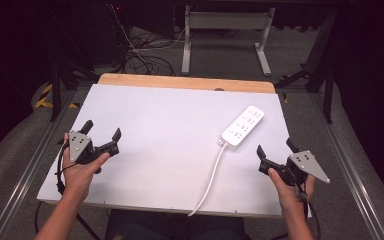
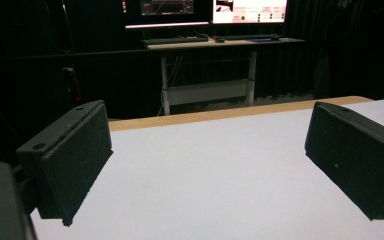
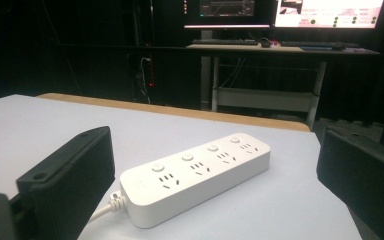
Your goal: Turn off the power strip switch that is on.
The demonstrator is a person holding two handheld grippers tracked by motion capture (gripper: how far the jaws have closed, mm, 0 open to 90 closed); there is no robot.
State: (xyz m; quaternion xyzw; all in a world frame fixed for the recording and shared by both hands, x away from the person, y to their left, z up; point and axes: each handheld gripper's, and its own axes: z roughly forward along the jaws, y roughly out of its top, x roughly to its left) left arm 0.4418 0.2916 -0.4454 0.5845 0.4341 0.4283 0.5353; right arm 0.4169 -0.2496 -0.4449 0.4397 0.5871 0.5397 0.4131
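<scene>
White power strip [image 1: 243,127] w/ cord [image 1: 211,176] on table [image 1: 145,115], left claw [image 1: 101,129] & right claw [image 1: 276,148] both spread, empty

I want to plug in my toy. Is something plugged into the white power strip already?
No, the power strip has all its sockets bare, with no plug in any of them.

White power strip [image 1: 243,127] lies on the table [image 1: 145,120] (cord [image 1: 211,177] trailing off).

- No legible txt, brand or nr anywhere.
- Monitors [image 3: 327,12] on far desk: lit screens w/ content, too small & blurred to read.
- White power strip [image 3: 195,175]: sockets & buttons, no print I can make out.
</scene>
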